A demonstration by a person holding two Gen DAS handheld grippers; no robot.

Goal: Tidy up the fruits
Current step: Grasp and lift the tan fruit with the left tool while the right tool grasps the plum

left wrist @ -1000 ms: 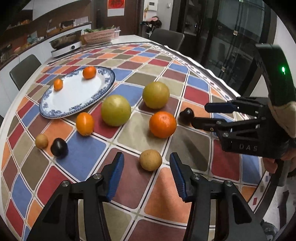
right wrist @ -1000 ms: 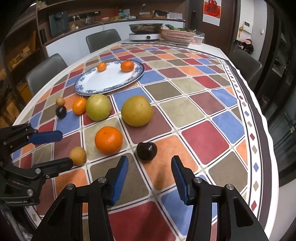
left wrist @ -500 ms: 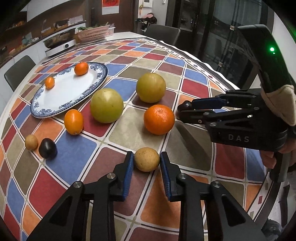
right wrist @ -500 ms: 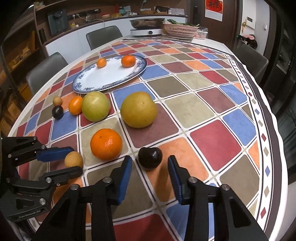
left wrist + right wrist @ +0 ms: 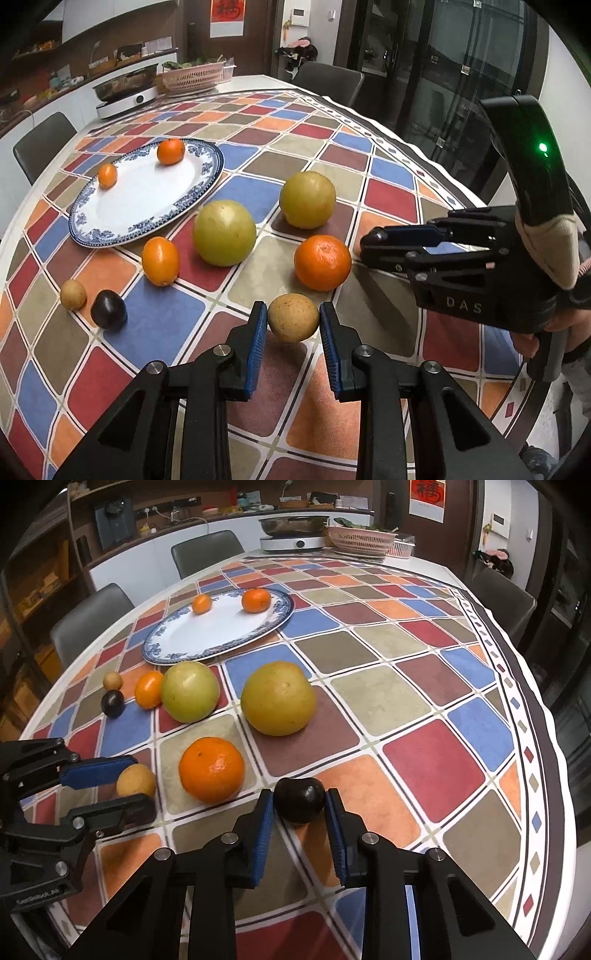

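Note:
My left gripper (image 5: 293, 319) is shut on a small tan round fruit (image 5: 293, 317), held just above the checked tablecloth. My right gripper (image 5: 300, 800) is shut on a dark plum (image 5: 300, 799), also lifted slightly. On the cloth lie an orange (image 5: 322, 262), two large yellow-green fruits (image 5: 224, 232) (image 5: 307, 199), an oval orange fruit (image 5: 160, 260), another dark plum (image 5: 108, 309) and another small tan fruit (image 5: 73, 294). A blue-rimmed white plate (image 5: 147, 199) holds two small oranges (image 5: 170, 150) (image 5: 107, 175).
A hot plate with a pan (image 5: 125, 92) and a pink basket (image 5: 194, 75) stand at the table's far end. Grey chairs (image 5: 207, 552) surround the table. The table edge (image 5: 554, 760) curves on the right.
Both grippers moved forward and closed on their fruits: the left on the tan fruit, the right on the dark plum. Both fruits now sit slightly off the cloth.

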